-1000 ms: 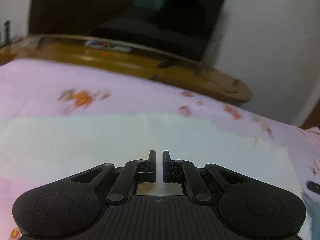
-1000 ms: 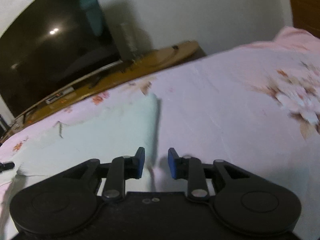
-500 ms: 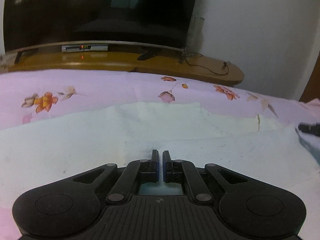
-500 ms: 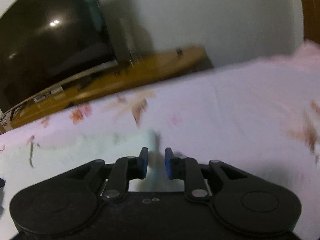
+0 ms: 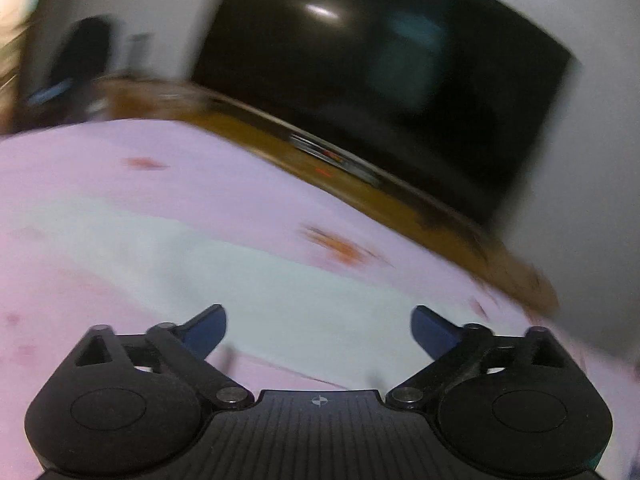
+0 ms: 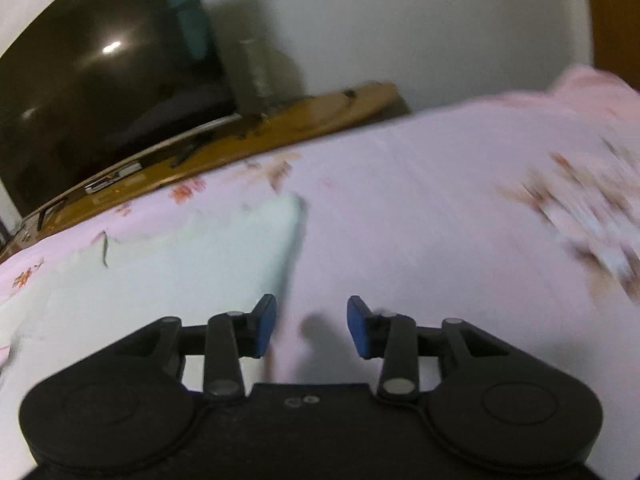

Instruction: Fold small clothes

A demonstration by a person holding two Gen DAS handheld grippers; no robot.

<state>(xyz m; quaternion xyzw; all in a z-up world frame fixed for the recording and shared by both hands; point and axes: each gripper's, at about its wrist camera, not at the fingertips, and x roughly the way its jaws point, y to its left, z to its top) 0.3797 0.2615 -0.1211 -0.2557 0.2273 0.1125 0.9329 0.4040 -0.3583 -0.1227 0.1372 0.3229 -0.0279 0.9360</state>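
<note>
A pale mint-white cloth lies flat on the pink floral bedsheet. In the left wrist view my left gripper is wide open and empty, just above the cloth's near edge; the view is blurred. In the right wrist view the cloth lies to the left, its right edge folded. My right gripper is open and empty at that edge, its left fingertip over the cloth border and its right one over bare sheet.
A dark television stands on a long wooden stand beyond the bed's far edge, against a white wall. The pink sheet stretches to the right, with a bunched pink fold at the far right.
Both grippers have opened; the left was shut on the cloth and has let go. The left view has swung left and tilted. The right gripper has drawn back a little.
</note>
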